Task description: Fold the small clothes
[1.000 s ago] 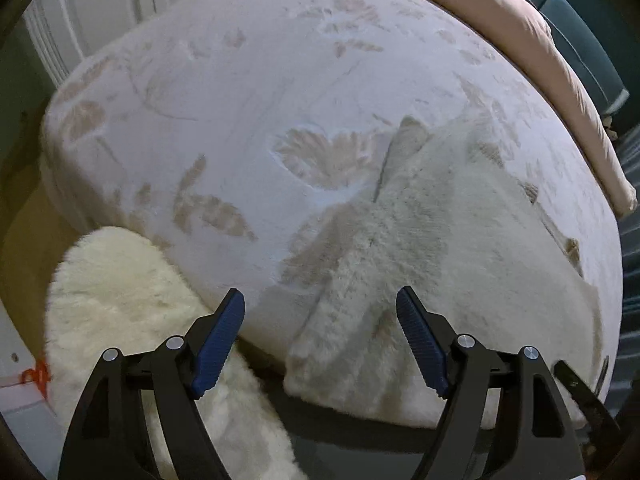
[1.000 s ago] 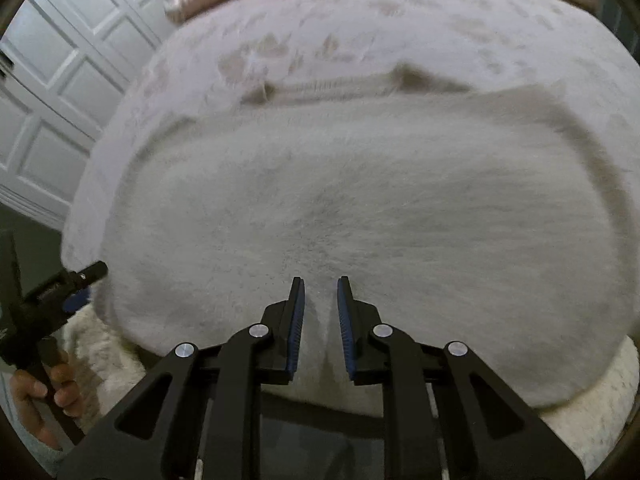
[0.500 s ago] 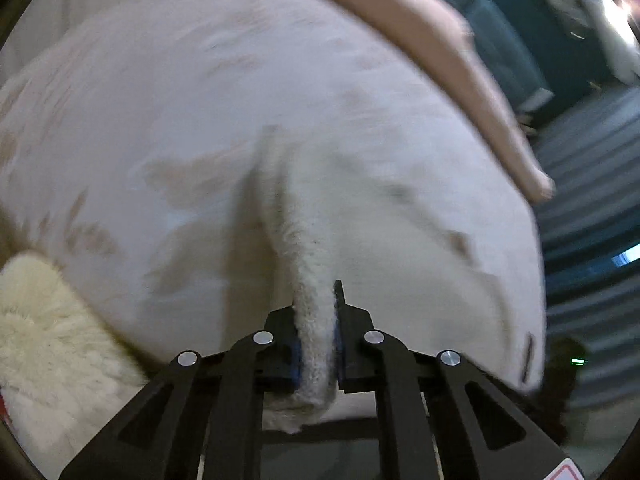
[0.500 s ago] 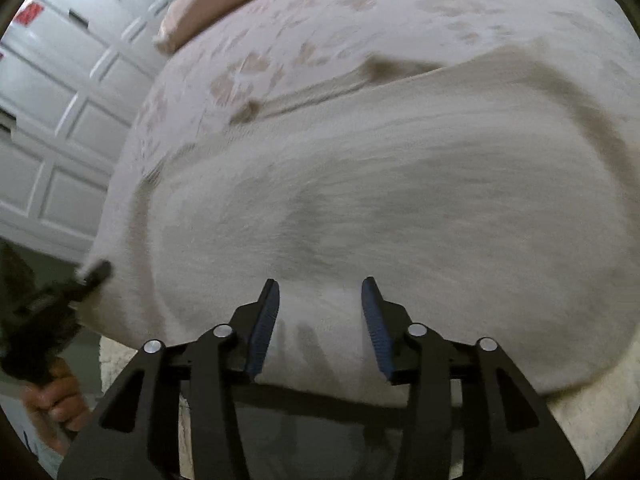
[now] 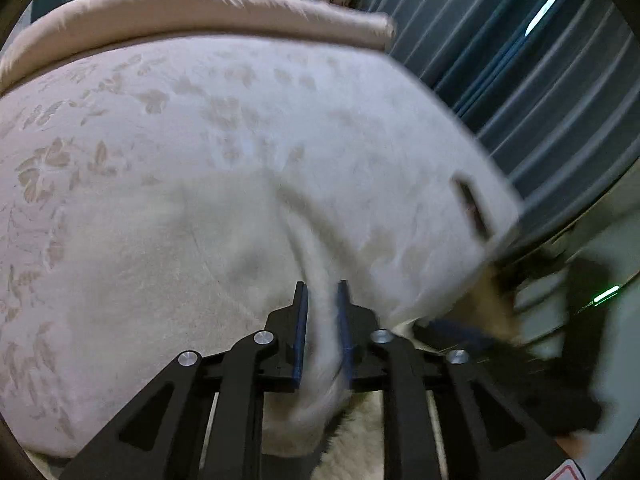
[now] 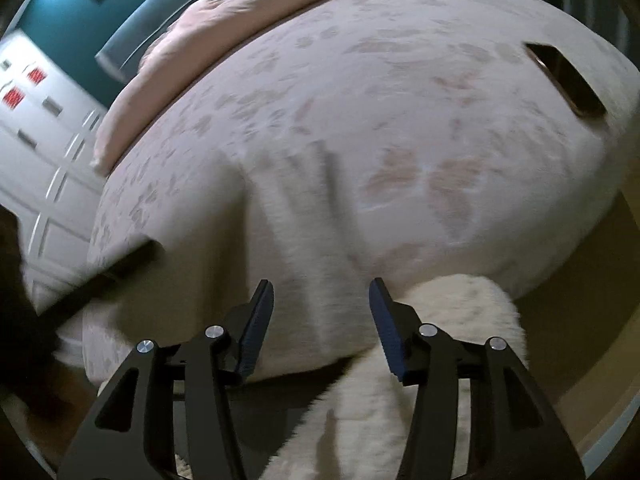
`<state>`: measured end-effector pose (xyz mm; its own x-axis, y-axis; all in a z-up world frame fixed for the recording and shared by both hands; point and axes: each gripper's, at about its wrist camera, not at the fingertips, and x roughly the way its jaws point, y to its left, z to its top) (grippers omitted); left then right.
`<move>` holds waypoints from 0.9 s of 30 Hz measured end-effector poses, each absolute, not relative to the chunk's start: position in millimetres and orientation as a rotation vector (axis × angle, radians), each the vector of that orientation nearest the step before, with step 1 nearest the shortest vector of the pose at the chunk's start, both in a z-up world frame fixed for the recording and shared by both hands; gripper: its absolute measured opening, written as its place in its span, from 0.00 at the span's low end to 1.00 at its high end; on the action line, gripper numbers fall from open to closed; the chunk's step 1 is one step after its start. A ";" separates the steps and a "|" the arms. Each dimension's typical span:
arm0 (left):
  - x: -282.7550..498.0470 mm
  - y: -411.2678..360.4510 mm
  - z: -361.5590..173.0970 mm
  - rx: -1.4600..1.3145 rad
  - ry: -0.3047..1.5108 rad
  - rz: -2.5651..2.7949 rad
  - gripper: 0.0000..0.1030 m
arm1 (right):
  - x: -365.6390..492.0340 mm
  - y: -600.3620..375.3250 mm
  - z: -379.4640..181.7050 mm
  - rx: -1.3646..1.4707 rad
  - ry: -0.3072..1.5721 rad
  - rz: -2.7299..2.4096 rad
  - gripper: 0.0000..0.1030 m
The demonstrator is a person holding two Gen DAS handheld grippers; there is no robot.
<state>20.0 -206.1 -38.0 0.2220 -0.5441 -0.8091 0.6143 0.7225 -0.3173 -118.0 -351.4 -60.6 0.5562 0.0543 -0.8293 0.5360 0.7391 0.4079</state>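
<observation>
Pale fuzzy cloth (image 5: 320, 344) runs up between the blue pads of your left gripper (image 5: 322, 300), which pinches its edge though the jaws have just eased apart slightly. The rest of it lies on the flowered bed (image 5: 168, 128). Your right gripper (image 6: 322, 300) has just been opening and stands apart over the cloth (image 6: 304, 240), gripping nothing, with a phone (image 6: 564, 80) far off on the bed (image 6: 420, 92).

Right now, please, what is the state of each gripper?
Left gripper: closed on a fold of the fuzzy grey garment.
Right gripper: open, just been opening, holding nothing.
</observation>
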 end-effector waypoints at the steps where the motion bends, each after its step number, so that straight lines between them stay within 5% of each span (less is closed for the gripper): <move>1: 10.1 -210.6 -45.3 0.130 1.097 -0.769 0.17 | -120.3 -356.0 -59.4 0.710 0.951 -0.316 0.48; 2: 2.2 -207.6 -45.0 0.143 1.099 -0.773 0.20 | -123.4 -358.2 -57.7 0.715 0.945 -0.313 0.50; 4: -14.4 -184.2 -36.9 0.159 1.061 -0.759 0.56 | -122.1 -356.3 -53.9 0.721 0.927 -0.290 0.59; 6: -16.9 -164.4 -25.8 0.159 1.003 -0.708 0.66 | -112.7 -351.3 -52.1 0.745 0.912 -0.227 0.65; 11: -13.3 -75.3 -22.5 0.172 0.998 -0.469 0.71 | -70.4 -333.4 -64.2 0.817 0.957 -0.105 0.84; 16: -5.6 -1.6 -43.0 0.042 1.090 -0.273 0.70 | -23.2 -302.5 -100.7 0.826 1.098 -0.056 0.84; 18: -4.5 18.7 -46.5 -0.031 1.114 -0.231 0.70 | -8.7 -282.3 -104.7 0.760 1.145 -0.044 0.56; 19: -3.9 22.9 -46.2 -0.047 1.114 -0.222 0.71 | -5.4 -274.9 -100.1 0.702 1.154 -0.044 0.29; 20: -4.2 26.9 -44.3 -0.058 1.107 -0.215 0.71 | -3.3 -266.9 -87.3 0.640 1.134 -0.029 0.21; 24: -3.0 21.3 -32.6 -0.035 1.059 -0.221 0.71 | -34.4 -272.5 16.2 0.751 0.770 0.246 0.17; 27: -1.1 8.1 -34.6 -0.006 1.054 -0.247 0.71 | -55.0 -291.2 24.8 0.673 0.687 0.179 0.17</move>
<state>-1.1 8.1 -34.6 0.4689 -0.2044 -0.8592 0.1986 0.9723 -0.1229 -55.0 -291.2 24.8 0.7677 0.3647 -0.5269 0.0619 0.7762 0.6274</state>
